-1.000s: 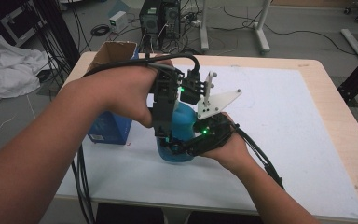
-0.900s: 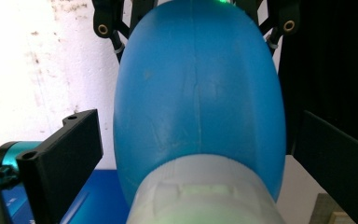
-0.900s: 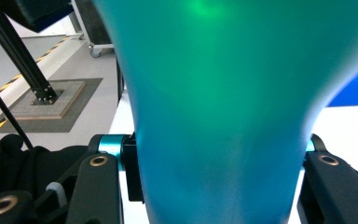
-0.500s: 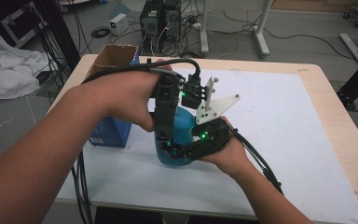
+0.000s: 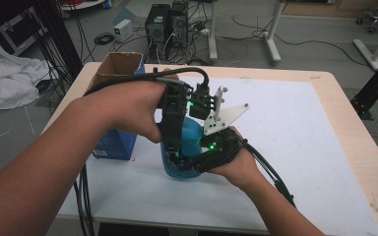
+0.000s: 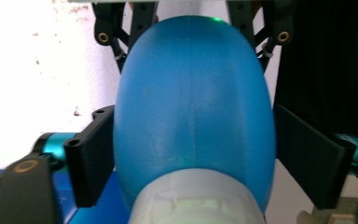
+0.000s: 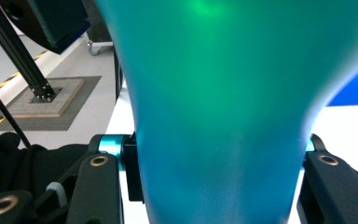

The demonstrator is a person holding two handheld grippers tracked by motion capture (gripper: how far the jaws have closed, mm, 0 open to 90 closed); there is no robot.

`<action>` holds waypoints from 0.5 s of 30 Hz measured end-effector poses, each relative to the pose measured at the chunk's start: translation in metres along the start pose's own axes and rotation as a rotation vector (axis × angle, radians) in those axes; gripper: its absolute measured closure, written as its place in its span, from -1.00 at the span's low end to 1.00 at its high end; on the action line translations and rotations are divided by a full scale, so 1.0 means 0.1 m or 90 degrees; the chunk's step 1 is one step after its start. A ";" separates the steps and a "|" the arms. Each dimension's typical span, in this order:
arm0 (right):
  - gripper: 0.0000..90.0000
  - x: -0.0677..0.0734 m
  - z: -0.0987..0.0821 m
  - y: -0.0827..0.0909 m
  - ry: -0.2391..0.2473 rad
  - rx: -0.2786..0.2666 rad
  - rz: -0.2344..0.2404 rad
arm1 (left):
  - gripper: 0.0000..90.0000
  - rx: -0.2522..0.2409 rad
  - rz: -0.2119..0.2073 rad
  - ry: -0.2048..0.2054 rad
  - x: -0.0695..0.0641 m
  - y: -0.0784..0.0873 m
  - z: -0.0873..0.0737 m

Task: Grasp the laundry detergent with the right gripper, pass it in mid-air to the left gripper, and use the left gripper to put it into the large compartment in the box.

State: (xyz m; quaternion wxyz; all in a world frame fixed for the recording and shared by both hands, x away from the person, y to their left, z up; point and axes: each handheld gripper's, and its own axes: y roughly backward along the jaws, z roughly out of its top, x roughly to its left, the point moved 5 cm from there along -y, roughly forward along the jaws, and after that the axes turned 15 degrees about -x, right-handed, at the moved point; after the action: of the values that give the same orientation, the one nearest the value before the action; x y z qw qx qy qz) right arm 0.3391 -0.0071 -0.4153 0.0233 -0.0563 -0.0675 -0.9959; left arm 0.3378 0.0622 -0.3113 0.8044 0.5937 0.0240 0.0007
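Steadying the blue bottle (image 5: 189, 142) upright on the surface (image 5: 295, 147), the right gripper (image 5: 197, 160) clamps its body — the left gripper (image 5: 173, 147), jaws just closing from above, flanks its shoulders without visibly pressing.

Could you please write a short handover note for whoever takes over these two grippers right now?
Right gripper: shut on the blue bottle, gripping it low on the body from the side and steadying it upright on the white table.
Left gripper: comes down from above; its jaws have just been closing around the bottle's upper part. The left gripper view shows them beside the bottle, but firm contact cannot be told.
Nearby: an open cardboard box stands at the table's left, behind the left hand.
Done: bottle secured by the right gripper.
Left: probably finishing the left grip, then working at the bottle's top.
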 end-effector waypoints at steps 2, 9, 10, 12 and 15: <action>0.02 0.00 0.00 0.00 0.002 -0.001 0.000 | -0.59 -0.001 0.003 0.002 0.00 0.00 0.00; 0.02 -0.01 0.00 0.00 0.001 -0.002 -0.001 | -0.44 0.000 0.001 0.003 0.00 0.00 0.01; 0.02 -0.01 0.00 0.00 0.001 -0.002 -0.002 | -0.44 0.000 0.004 0.003 0.00 0.00 0.01; 0.02 -0.01 0.00 0.00 0.002 -0.001 -0.002 | -0.44 0.000 0.006 0.004 0.00 0.00 0.01; 0.02 -0.01 0.00 0.00 0.001 -0.002 -0.002 | -0.42 -0.002 0.008 0.003 0.01 0.00 0.01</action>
State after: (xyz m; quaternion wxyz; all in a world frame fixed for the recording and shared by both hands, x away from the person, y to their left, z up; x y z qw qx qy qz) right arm 0.3402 -0.0074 -0.4152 0.0215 -0.0551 -0.0662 -0.9961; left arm 0.3384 0.0608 -0.3110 0.8053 0.5923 0.0223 0.0071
